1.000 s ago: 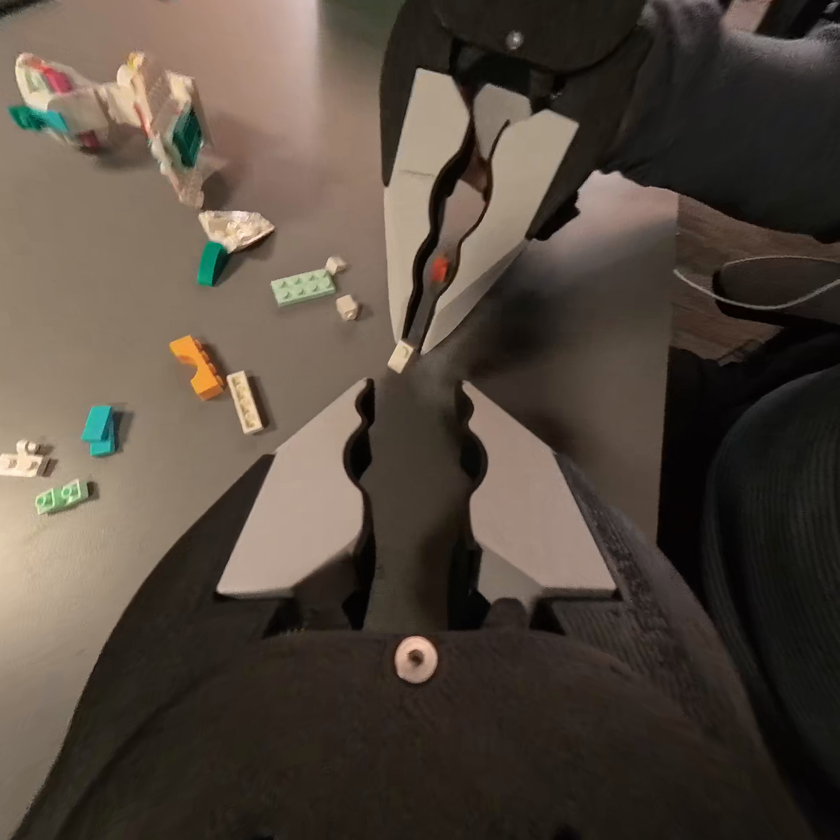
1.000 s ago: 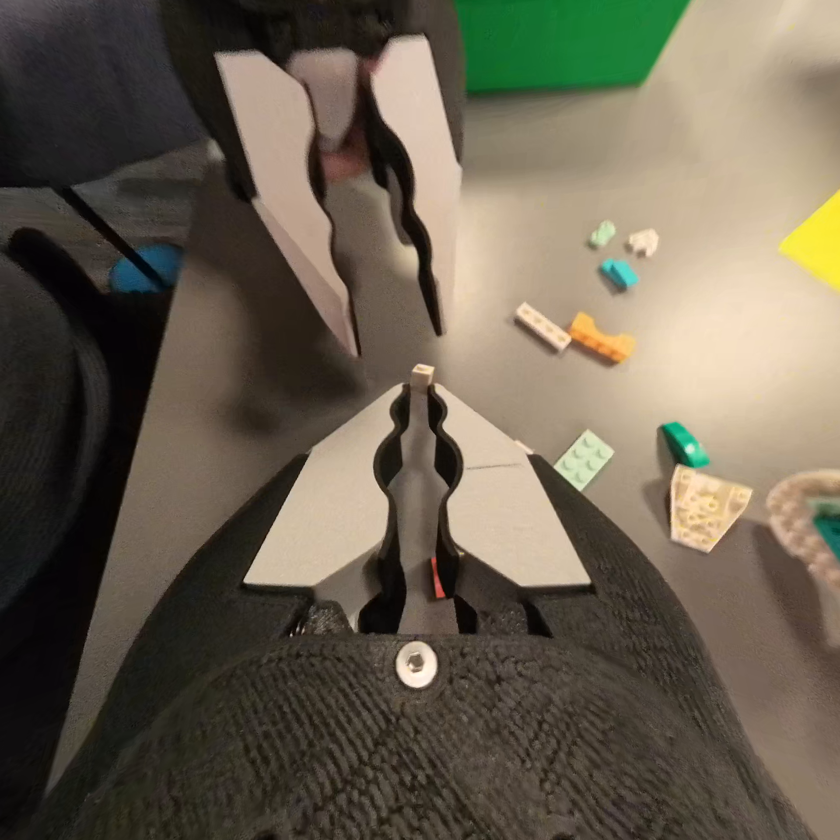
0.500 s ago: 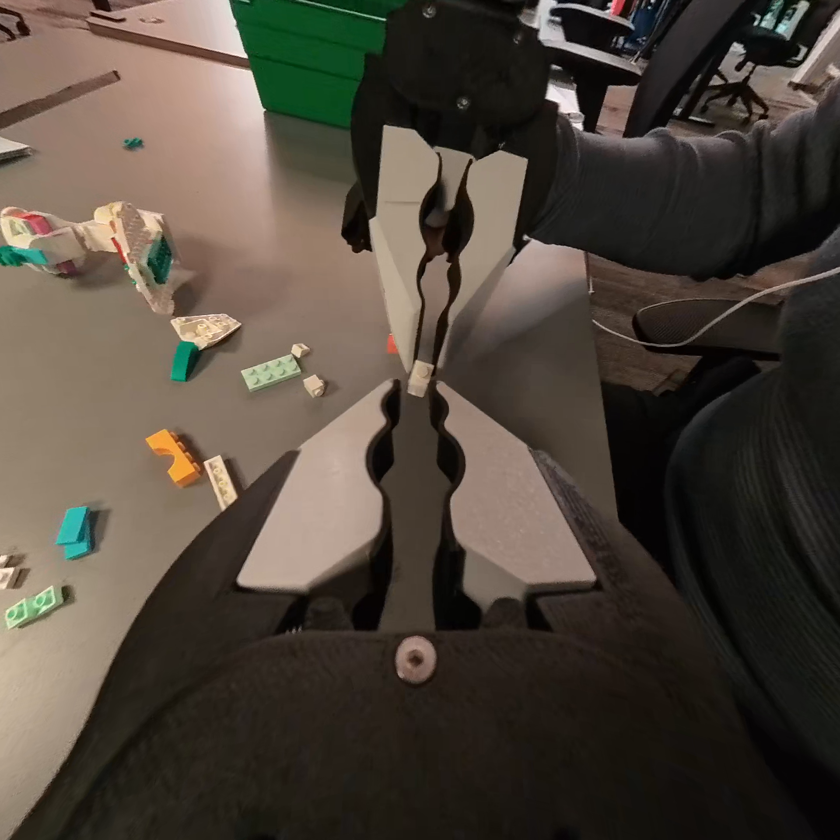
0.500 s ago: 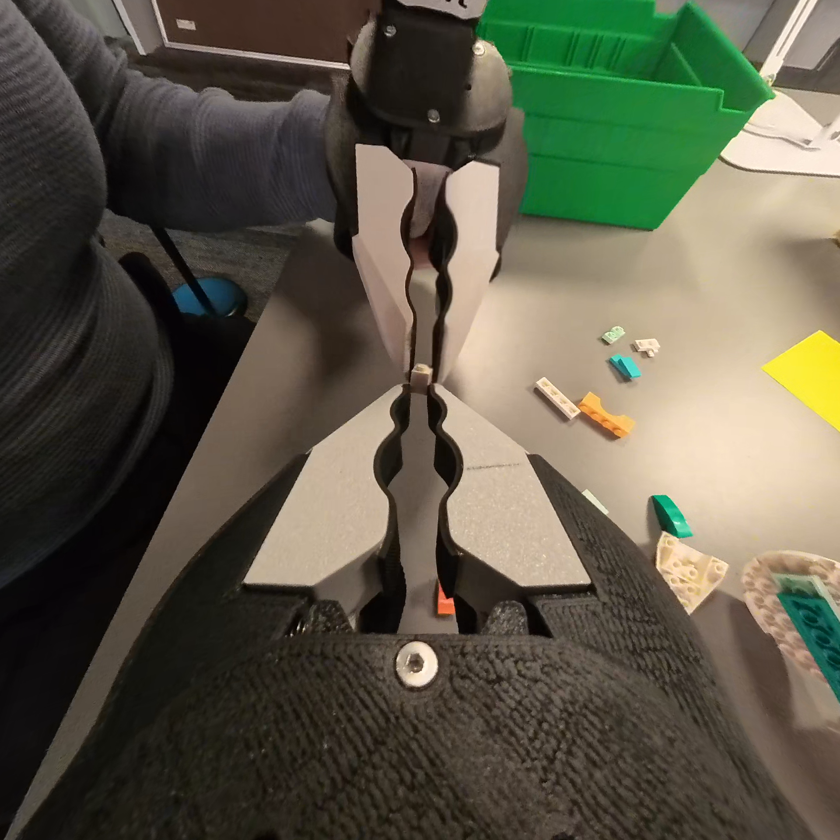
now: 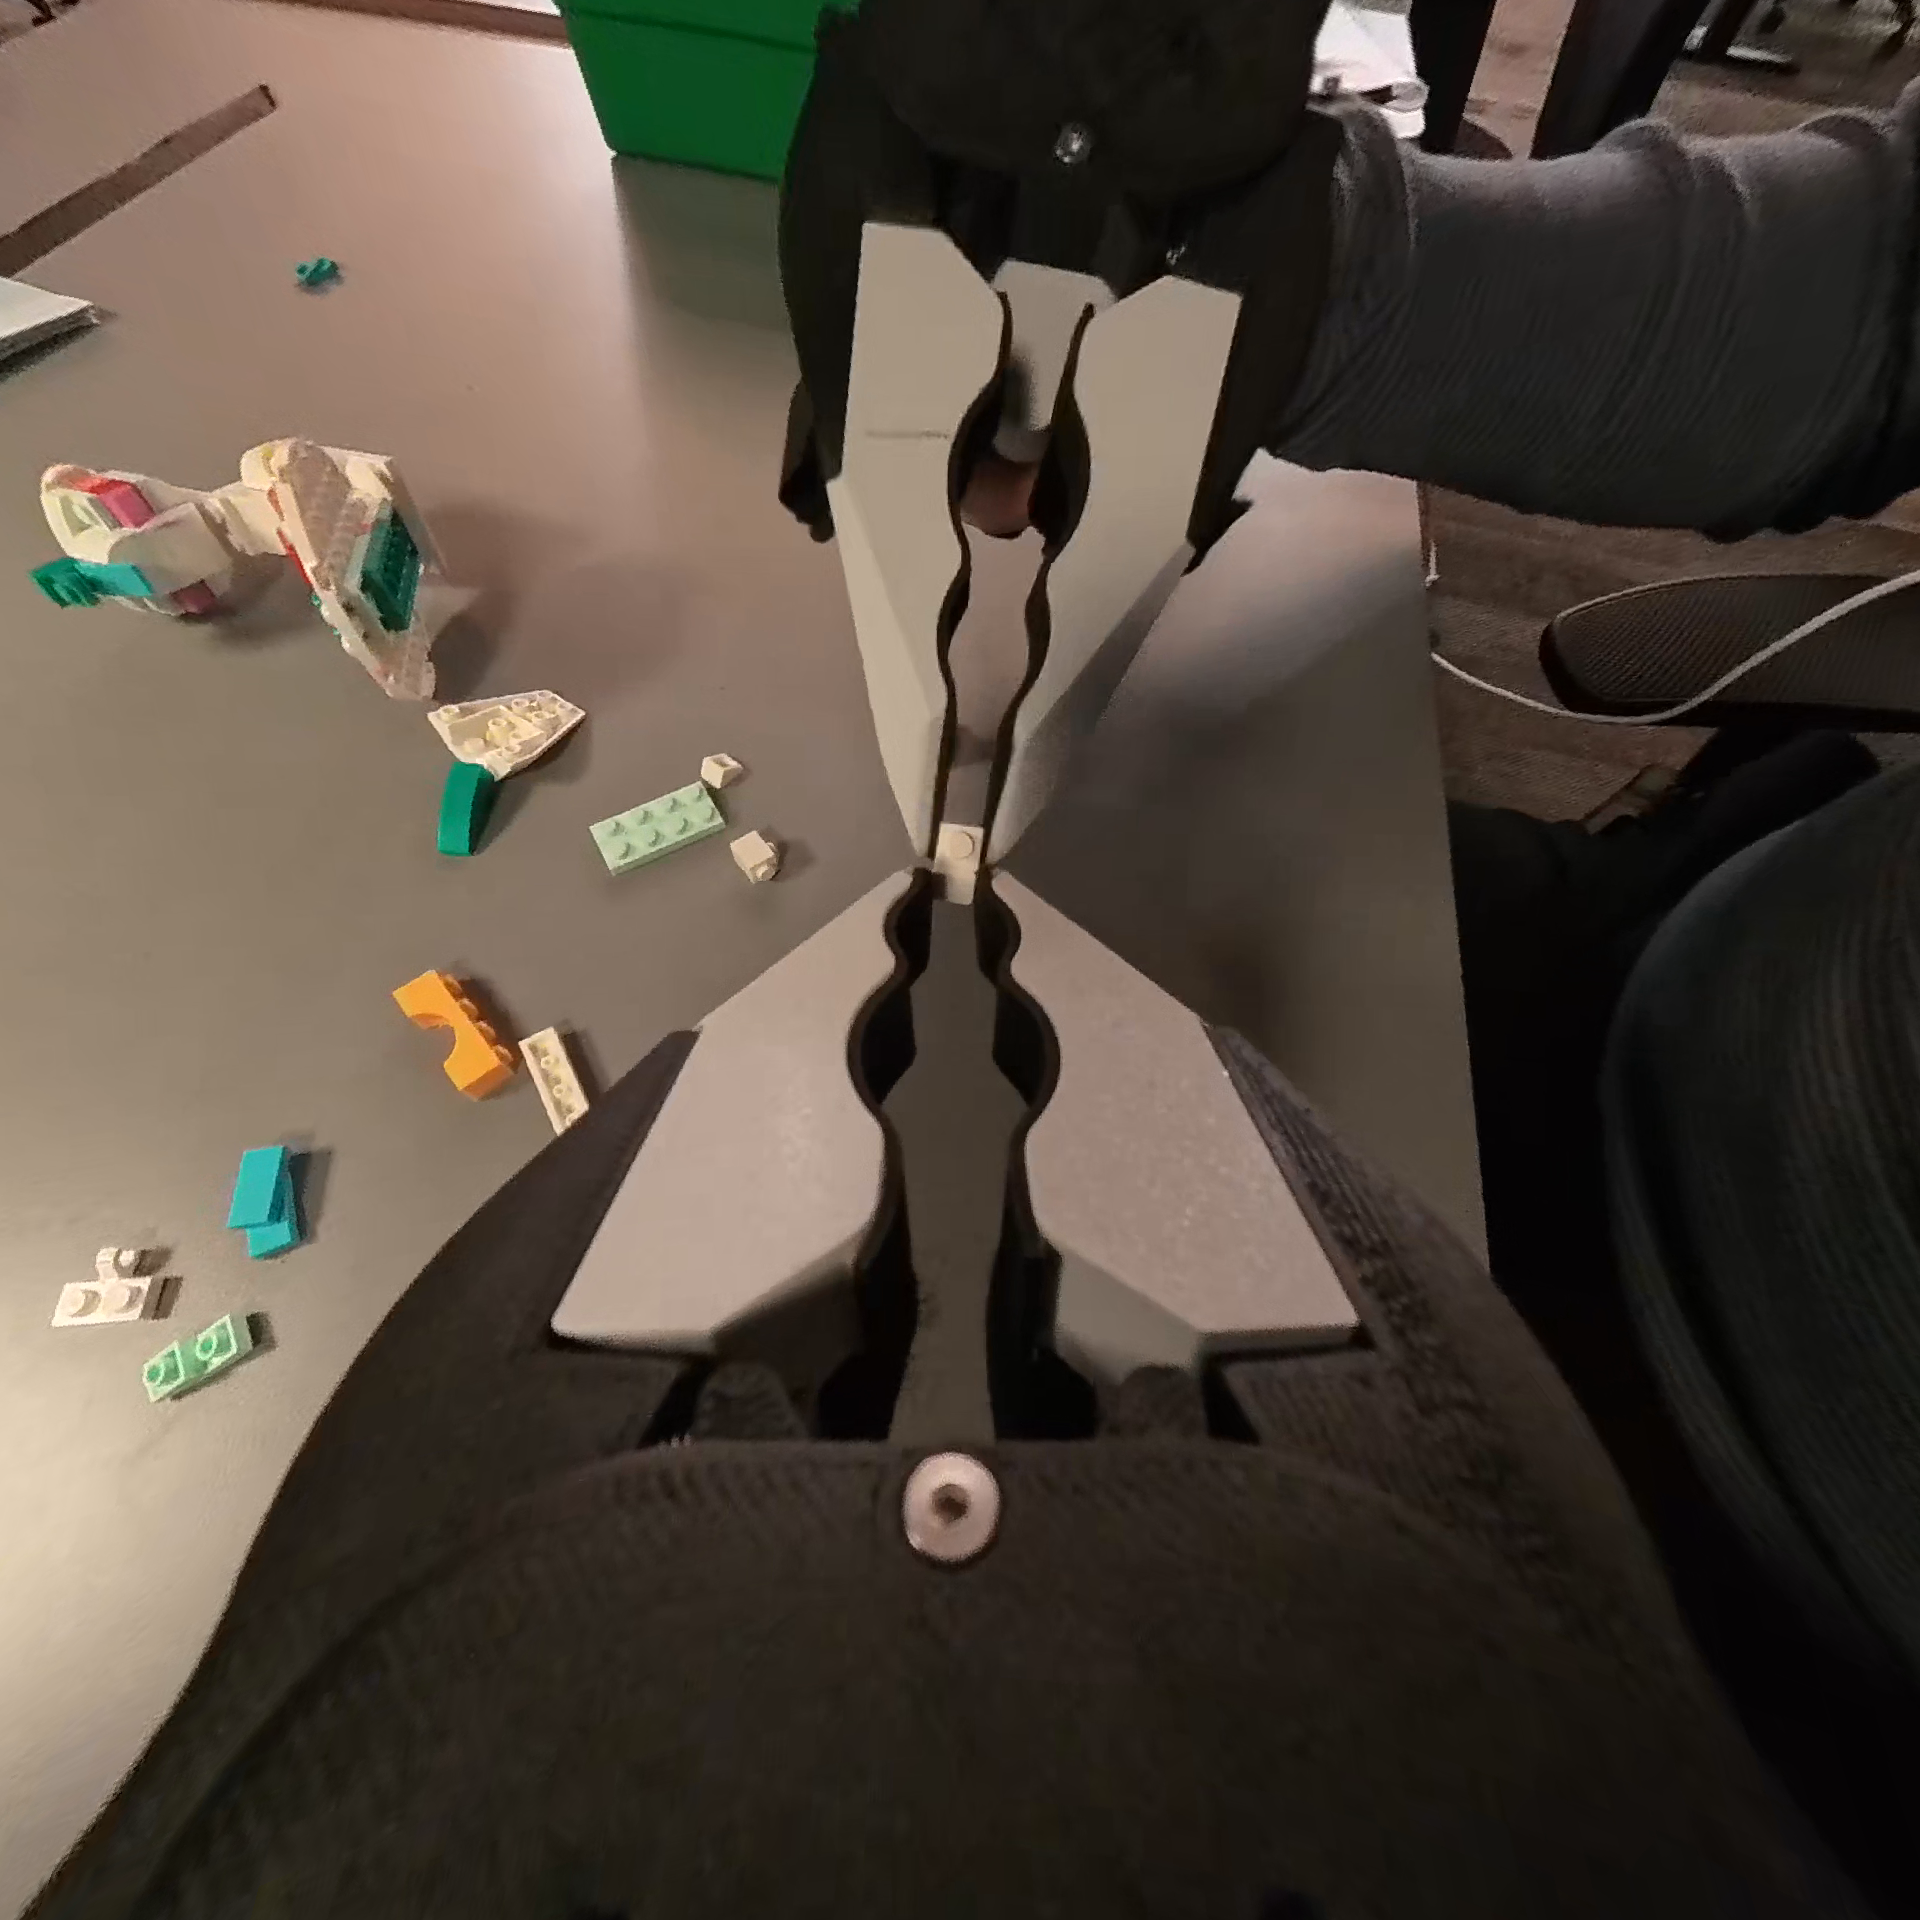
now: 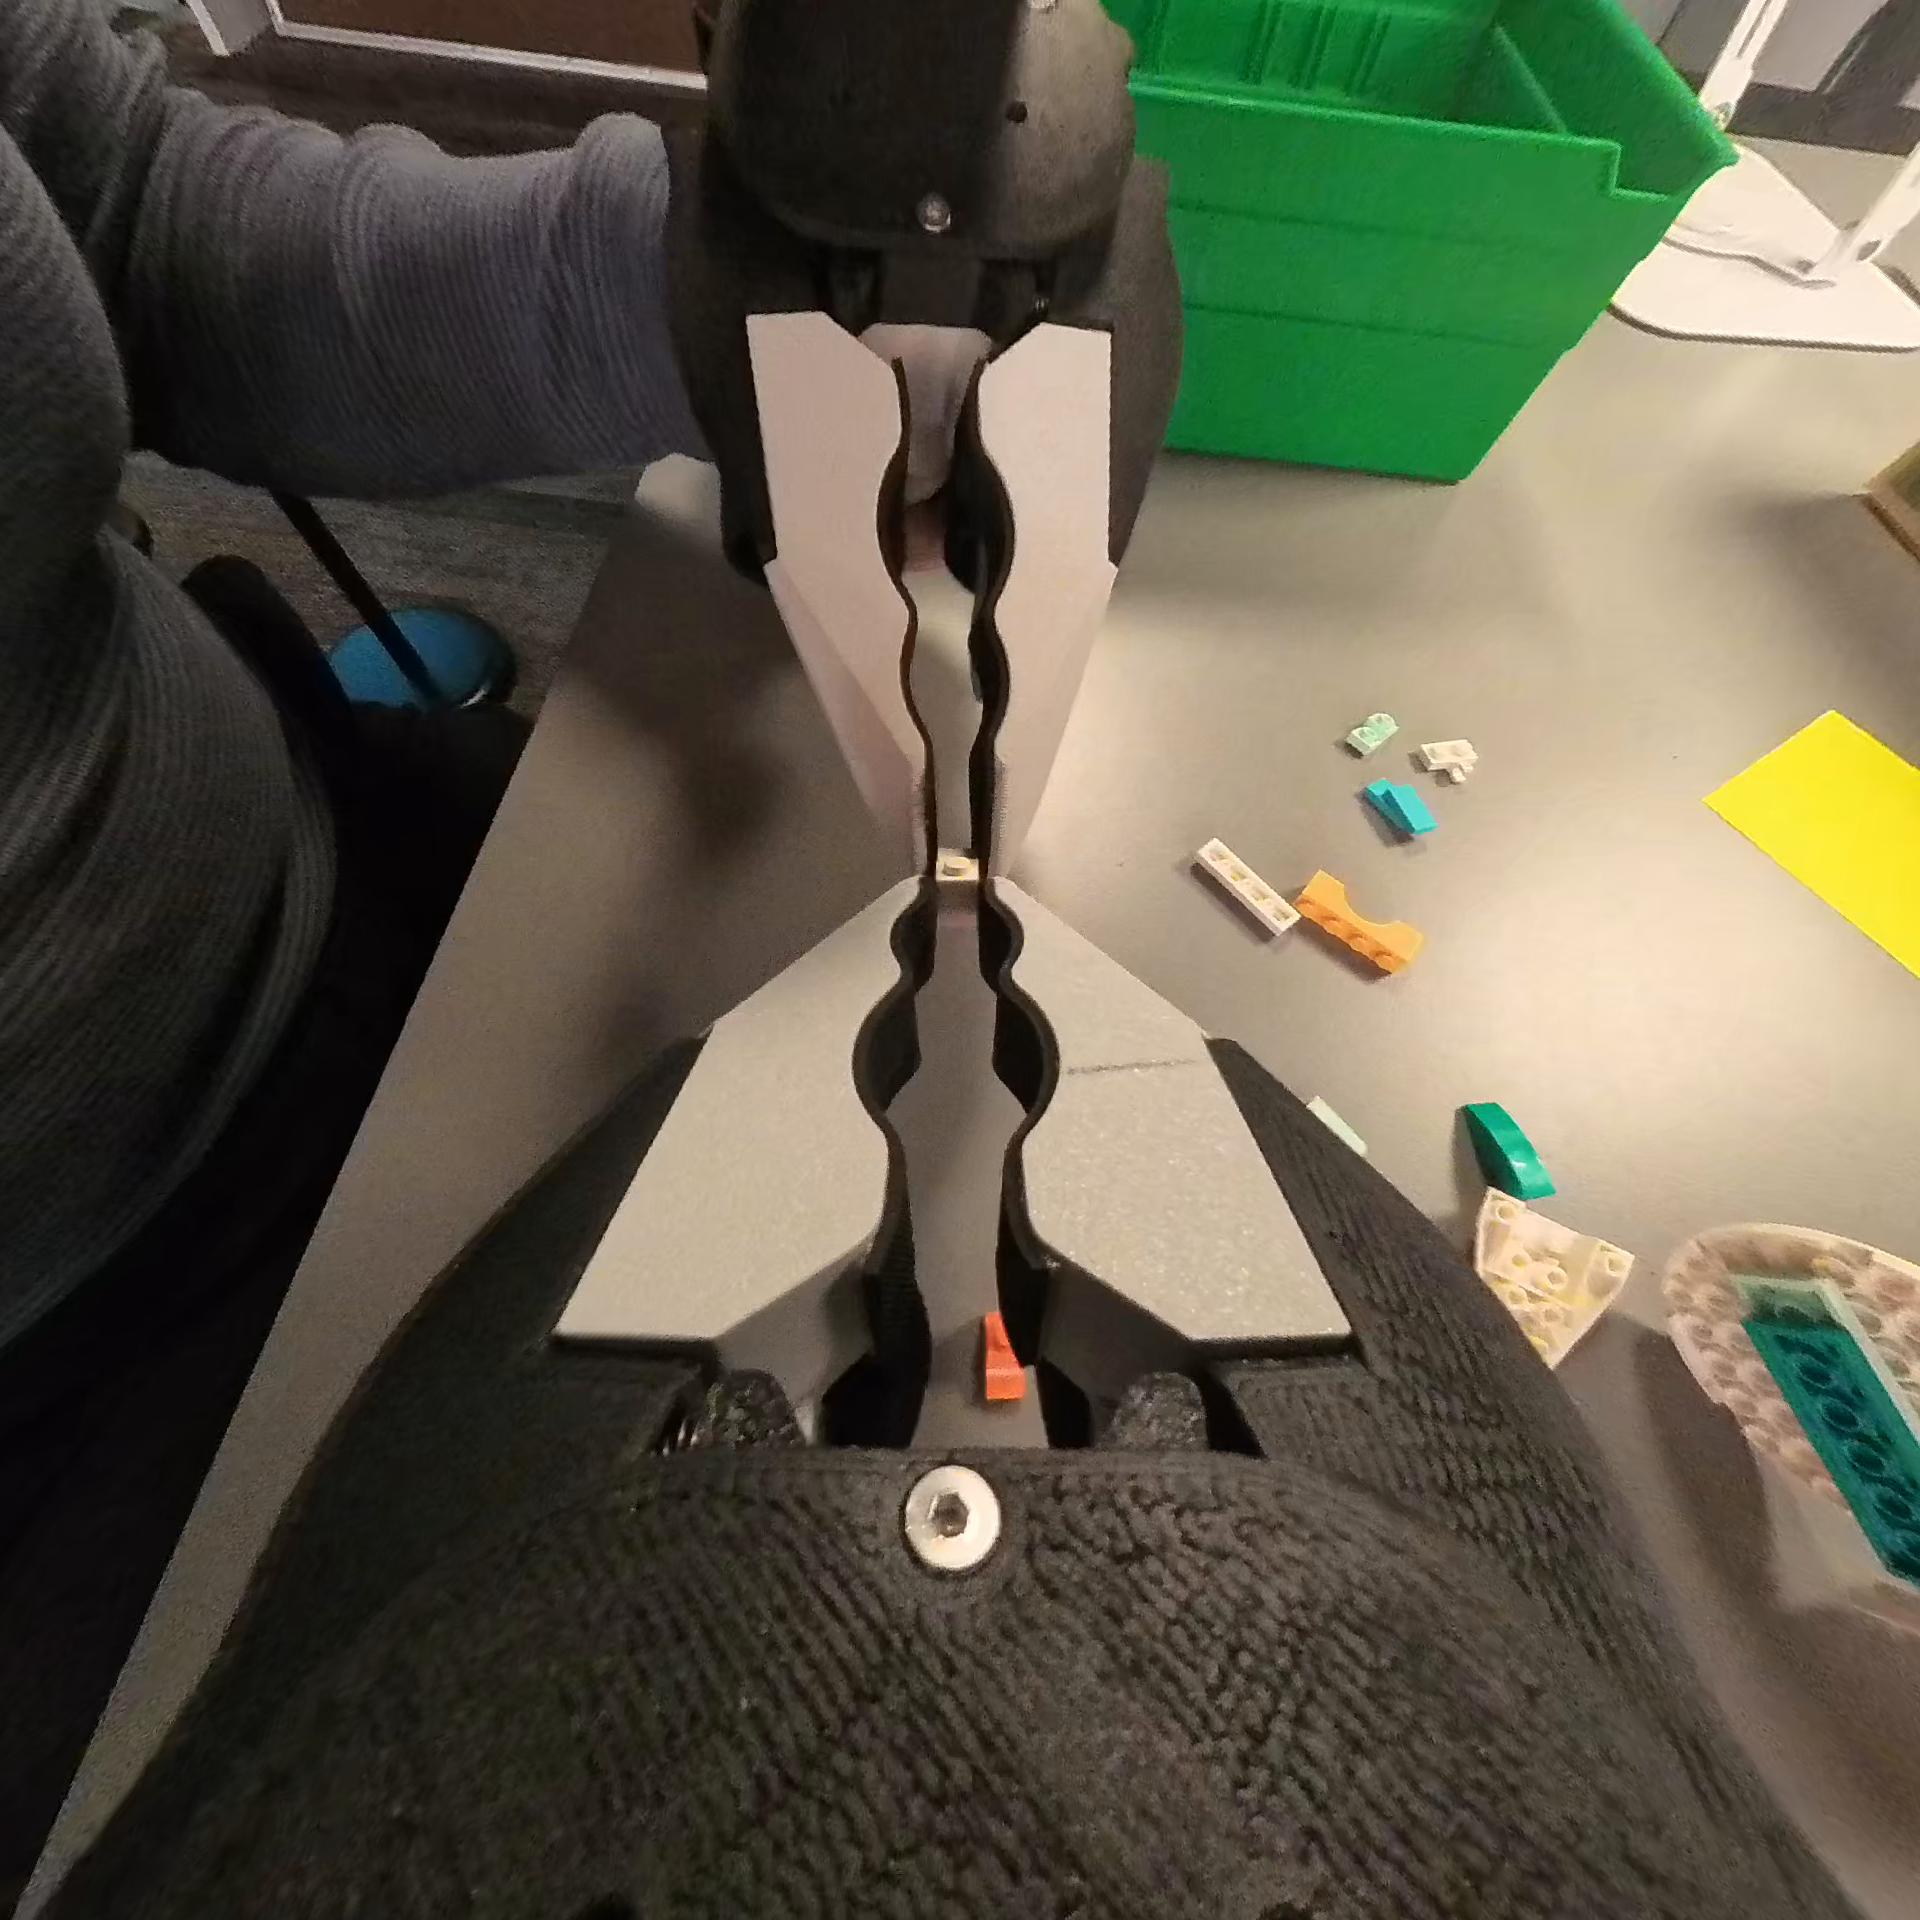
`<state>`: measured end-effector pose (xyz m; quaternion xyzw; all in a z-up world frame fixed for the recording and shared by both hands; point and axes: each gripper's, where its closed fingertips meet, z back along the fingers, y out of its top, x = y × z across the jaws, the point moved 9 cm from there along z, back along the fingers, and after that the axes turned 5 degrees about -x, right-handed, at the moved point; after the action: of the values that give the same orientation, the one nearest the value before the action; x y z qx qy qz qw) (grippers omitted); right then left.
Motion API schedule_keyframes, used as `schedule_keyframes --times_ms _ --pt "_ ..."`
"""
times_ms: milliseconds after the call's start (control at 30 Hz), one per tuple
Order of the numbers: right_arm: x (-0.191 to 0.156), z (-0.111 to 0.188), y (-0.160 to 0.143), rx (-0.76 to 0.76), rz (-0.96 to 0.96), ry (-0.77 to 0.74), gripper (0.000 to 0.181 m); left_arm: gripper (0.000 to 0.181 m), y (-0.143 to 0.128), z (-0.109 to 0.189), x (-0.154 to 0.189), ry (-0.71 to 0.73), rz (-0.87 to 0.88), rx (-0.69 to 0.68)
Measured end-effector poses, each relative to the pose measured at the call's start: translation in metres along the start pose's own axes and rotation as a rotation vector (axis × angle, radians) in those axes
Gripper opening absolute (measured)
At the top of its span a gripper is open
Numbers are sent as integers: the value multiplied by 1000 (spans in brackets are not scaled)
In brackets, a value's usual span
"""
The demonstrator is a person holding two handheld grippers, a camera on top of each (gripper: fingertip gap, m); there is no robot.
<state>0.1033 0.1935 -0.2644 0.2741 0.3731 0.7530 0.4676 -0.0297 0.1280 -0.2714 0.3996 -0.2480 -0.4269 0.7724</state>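
**Status.** I have both units raised above the near edge of the counter [image 5: 623, 468], facing each other tip to tip.

- The right hand-held gripper [image 6: 956, 883] is clamped on a small white brick [image 5: 957, 854], which is pinched at its very tips.
- The left hand-held gripper [image 5: 954, 883] has its fingers drawn in to about the width of the brick, whose near end sits between its tips. I cannot tell from either view whether it is actually pressing on the brick.
- The brick is clear of the counter, held in the air where the two sets of tips meet.

**Surroundings.**

- Loose pieces lie to one side, well apart from the tips: a mint plate [image 5: 657, 826], an orange arch brick [image 5: 457, 1031], a white strip plate [image 5: 554, 1078], a teal pair [image 5: 265, 1200] and a white wedge plate [image 5: 506, 730].
- Farther off is a part-built model [image 5: 260, 540].
- A small red piece [image 6: 1001, 1356] lies on the counter beneath the right unit and shows through its finger gap.
- A green bin [image 6: 1382, 260] stands at the back, with a yellow sheet [image 6: 1839, 821] off to the side.

**Obstructions.** Nothing lies between the two sets of tips other than the brick. A chair [image 5: 1766, 1247] sits just beyond the counter edge.
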Motion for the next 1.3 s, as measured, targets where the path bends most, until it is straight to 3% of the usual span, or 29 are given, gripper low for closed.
schedule_keyframes --times_ms 100,200,267,400,467,567,700,800,933,1033,1133,1233,1300 --pt "-6 4 3 39 10 31 5 7 2 5 11 28 -69 10" --pt "1 33 -12 74 -43 -64 5 7 -8 35 14 215 -107 -64" --pt "4 46 -15 125 -100 -68 5 7 -5 59 24 184 -10 38" --pt "11 27 33 196 -70 -66 5 7 16 100 45 441 -35 5" --pt "20 5 73 207 -26 -44 5 7 14 136 41 610 52 -12" --pt "43 -42 134 129 18 -29 5 7 -13 189 16 840 274 -87" --pt "77 -121 199 -86 147 24 5 7 -67 218 -14 886 522 -286" --pt "94 -182 227 -374 193 89 5 7 -109 222 -27 829 659 -456" --pt "110 -254 235 -762 100 108 5 7 -137 220 -26 740 734 -539" --pt "114 -292 226 -952 5 123 6 8 -144 218 -25 699 769 -542" --pt "120 -316 214 -1051 -77 111 6 10 -149 216 -28 673 822 -570" --pt "123 -327 205 -1084 -167 116 29 10 -153 211 -29 659 845 -611" --pt "127 -328 202 -1077 -208 103 35 30 -153 209 -29 663 858 -602"
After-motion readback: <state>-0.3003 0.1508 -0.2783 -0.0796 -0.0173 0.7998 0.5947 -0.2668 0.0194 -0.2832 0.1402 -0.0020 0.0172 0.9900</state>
